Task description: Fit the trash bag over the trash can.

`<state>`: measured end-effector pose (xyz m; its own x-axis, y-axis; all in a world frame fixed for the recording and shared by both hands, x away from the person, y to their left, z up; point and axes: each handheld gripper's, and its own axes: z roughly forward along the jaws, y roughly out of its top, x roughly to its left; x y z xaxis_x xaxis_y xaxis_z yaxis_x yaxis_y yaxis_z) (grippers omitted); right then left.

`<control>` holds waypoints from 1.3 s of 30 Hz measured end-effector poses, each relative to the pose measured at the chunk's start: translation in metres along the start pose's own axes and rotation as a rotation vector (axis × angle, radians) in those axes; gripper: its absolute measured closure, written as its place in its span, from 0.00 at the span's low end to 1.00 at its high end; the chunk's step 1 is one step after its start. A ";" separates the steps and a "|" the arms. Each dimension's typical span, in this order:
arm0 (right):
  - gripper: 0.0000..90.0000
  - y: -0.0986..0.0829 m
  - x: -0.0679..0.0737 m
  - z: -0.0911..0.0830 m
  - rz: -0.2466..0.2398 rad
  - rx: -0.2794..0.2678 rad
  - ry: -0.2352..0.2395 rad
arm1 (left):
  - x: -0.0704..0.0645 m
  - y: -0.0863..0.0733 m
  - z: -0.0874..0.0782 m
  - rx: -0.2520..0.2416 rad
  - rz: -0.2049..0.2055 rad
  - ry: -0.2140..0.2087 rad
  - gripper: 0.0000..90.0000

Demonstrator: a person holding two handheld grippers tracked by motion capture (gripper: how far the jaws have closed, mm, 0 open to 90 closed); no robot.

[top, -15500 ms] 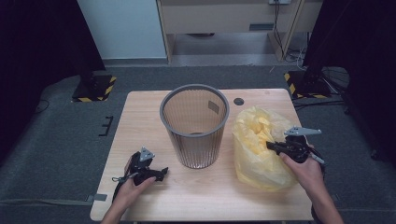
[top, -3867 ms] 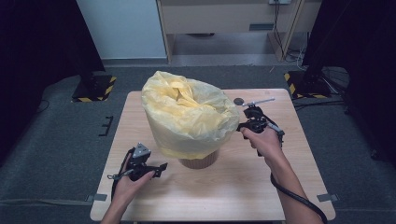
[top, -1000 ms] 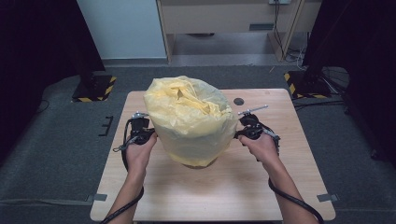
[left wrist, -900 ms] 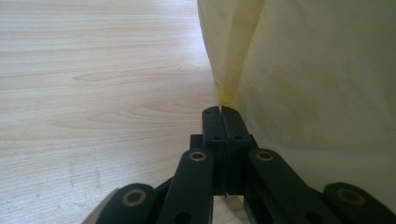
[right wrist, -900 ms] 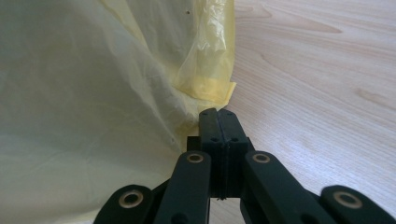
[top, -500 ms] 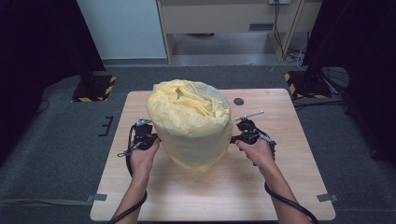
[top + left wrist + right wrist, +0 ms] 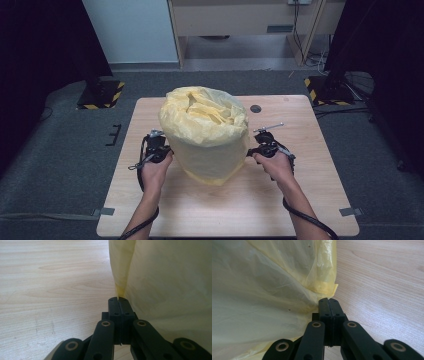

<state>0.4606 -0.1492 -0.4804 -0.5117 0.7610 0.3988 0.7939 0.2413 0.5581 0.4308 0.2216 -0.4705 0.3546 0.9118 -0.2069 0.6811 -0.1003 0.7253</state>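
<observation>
The right gripper [image 7: 328, 300] is seen from behind, its two black jaws pressed flat together with no gap between them. At their tips a fold of the yellow plastic bag [image 7: 262, 290] is pinched, just where a doubled, deeper-yellow hem [image 7: 325, 286] ends. The thin, translucent film is spread ahead of the gripper and to its left, creased and wrinkled, with a few small dark specks on it. To the right of the gripper and beyond it, the pale wooden counter [image 7: 382, 282] is shown, its grain running across.
</observation>
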 end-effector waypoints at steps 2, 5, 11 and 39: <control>1.00 -0.001 -0.001 0.001 0.002 0.004 -0.003 | 0.002 -0.002 0.002 0.002 -0.008 0.002 1.00; 1.00 -0.003 -0.003 0.002 0.007 0.006 -0.003 | 0.004 -0.005 0.004 0.001 -0.009 0.003 1.00; 1.00 -0.006 -0.007 0.006 0.015 0.004 -0.004 | 0.007 -0.007 0.006 0.004 -0.016 0.011 1.00; 1.00 -0.006 -0.012 0.008 0.042 -0.027 -0.012 | 0.009 -0.003 0.013 -0.041 -0.033 0.033 0.98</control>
<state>0.4648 -0.1544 -0.4941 -0.4737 0.7775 0.4136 0.8054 0.1925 0.5606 0.4403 0.2254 -0.4834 0.3102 0.9272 -0.2101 0.6650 -0.0537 0.7449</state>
